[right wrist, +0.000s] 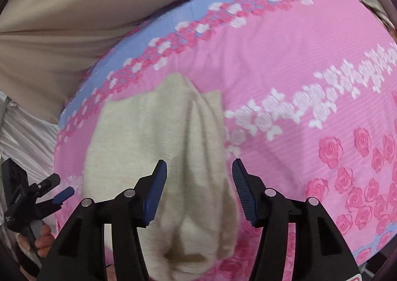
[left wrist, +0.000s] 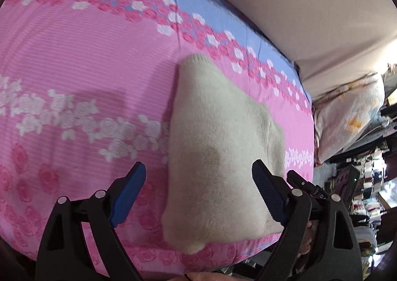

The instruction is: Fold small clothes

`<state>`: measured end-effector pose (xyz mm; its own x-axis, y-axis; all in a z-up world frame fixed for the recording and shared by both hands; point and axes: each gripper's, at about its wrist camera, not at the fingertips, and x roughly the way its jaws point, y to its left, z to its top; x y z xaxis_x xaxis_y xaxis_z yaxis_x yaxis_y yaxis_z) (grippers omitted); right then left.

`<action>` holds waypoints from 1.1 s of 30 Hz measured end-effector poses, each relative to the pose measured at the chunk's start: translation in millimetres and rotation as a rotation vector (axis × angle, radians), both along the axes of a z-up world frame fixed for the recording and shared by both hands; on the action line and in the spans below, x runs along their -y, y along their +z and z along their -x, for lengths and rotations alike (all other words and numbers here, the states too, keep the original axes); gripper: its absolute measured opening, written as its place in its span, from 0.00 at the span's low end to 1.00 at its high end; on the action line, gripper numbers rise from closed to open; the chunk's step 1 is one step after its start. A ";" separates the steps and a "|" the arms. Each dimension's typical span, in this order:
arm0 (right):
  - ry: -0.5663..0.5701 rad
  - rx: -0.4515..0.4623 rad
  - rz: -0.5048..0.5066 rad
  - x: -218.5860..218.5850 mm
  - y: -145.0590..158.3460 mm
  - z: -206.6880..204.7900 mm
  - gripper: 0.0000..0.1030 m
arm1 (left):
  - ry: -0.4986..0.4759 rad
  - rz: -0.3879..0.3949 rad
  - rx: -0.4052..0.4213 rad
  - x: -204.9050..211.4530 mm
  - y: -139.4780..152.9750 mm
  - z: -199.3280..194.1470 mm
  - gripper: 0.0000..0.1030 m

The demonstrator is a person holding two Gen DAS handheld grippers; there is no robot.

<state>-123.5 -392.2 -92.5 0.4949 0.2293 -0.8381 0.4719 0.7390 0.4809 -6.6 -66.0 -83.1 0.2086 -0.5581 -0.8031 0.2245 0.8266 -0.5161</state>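
A small cream knitted garment (left wrist: pixel 218 147) lies on the pink floral bedsheet (left wrist: pixel 86 62), near the bed's front edge. My left gripper (left wrist: pixel 198 176) is open and hovers over the garment's near part, holding nothing. In the right wrist view the same garment (right wrist: pixel 153 137) shows a raised, bunched fold running along its right side. My right gripper (right wrist: pixel 199 171) is open, its jaws on either side of that fold, holding nothing. The left gripper (right wrist: pixel 53 188) also shows at the left edge of the right wrist view, beside the garment.
A beige cushion or headboard (left wrist: pixel 310 8) runs along the far side of the bed. A pale patterned pillow (left wrist: pixel 347 112) and cluttered shelves (left wrist: pixel 372 194) lie to the right. The sheet has a blue band (right wrist: pixel 153 33) along its far edge.
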 end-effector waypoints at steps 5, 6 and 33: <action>-0.023 -0.011 -0.165 -6.9 -35.8 -0.7 0.66 | -0.018 0.007 -0.133 32.9 -45.5 -11.8 0.84; -0.027 -0.013 -0.188 -9.4 -42.7 -2.1 0.65 | -0.011 0.012 -0.161 35.0 -53.1 -14.4 0.83; 0.347 -0.027 0.058 -105.7 43.4 2.2 0.46 | -0.427 -0.218 0.151 -31.7 4.8 81.8 0.58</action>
<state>-125.7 -286.5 -49.1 0.3731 0.3317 -0.8665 0.2003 0.8831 0.4243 -88.4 -34.3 -78.3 0.1211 -0.4414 -0.8891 0.6247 0.7299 -0.2773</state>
